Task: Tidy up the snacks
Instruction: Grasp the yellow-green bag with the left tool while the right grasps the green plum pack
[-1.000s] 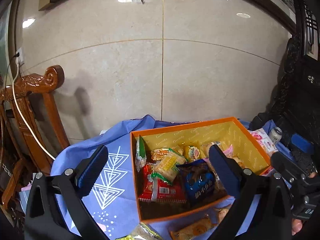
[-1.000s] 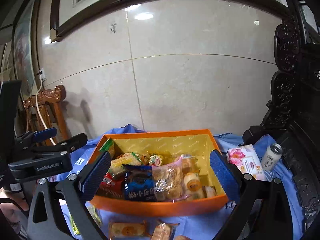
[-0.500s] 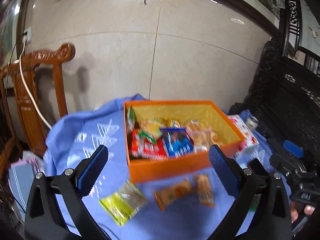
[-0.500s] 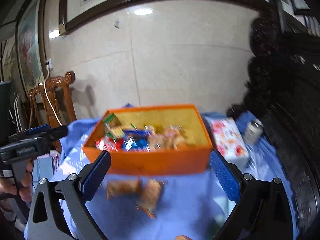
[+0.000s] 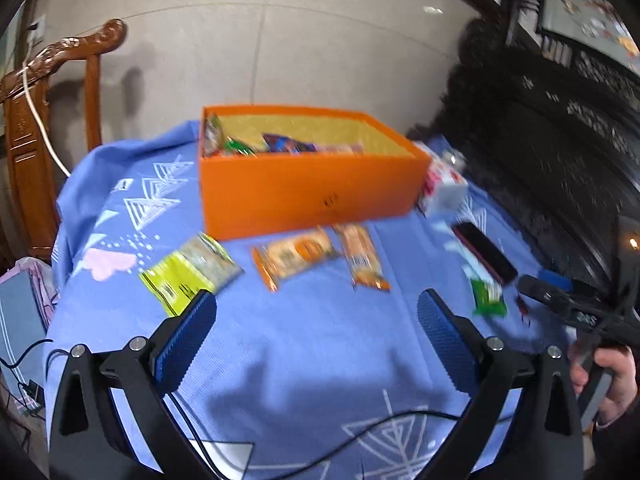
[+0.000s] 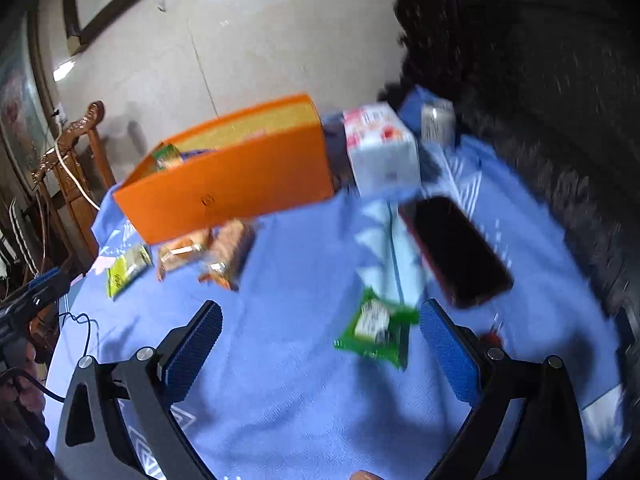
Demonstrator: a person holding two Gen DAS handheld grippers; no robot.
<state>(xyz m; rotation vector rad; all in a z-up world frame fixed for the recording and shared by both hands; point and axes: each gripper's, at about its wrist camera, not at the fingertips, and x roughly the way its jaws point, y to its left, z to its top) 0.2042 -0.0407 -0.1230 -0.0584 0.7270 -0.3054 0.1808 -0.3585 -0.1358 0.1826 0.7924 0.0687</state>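
Observation:
An orange box [image 5: 308,190] holding several snack packets stands at the back of the blue cloth; it also shows in the right wrist view [image 6: 228,192]. Loose on the cloth in front lie a yellow-green packet [image 5: 190,274], two orange packets [image 5: 296,258] [image 5: 362,256] and a small green packet [image 5: 488,300]. My left gripper [image 5: 316,340] is open and empty over bare cloth, short of the packets. My right gripper [image 6: 320,352] is open and empty, with the green packet [image 6: 376,330] lying just inside its right finger.
A dark phone [image 6: 456,250] lies right of the green packet. A white and pink carton [image 6: 380,154] and a can [image 6: 438,124] stand right of the box. A wooden chair [image 5: 44,120] is at the left, dark carved furniture [image 5: 560,140] at the right.
Both grippers have pulled back from above the box and dropped low toward the cloth. The loose packets in front of the box have come into view. Both stay open.

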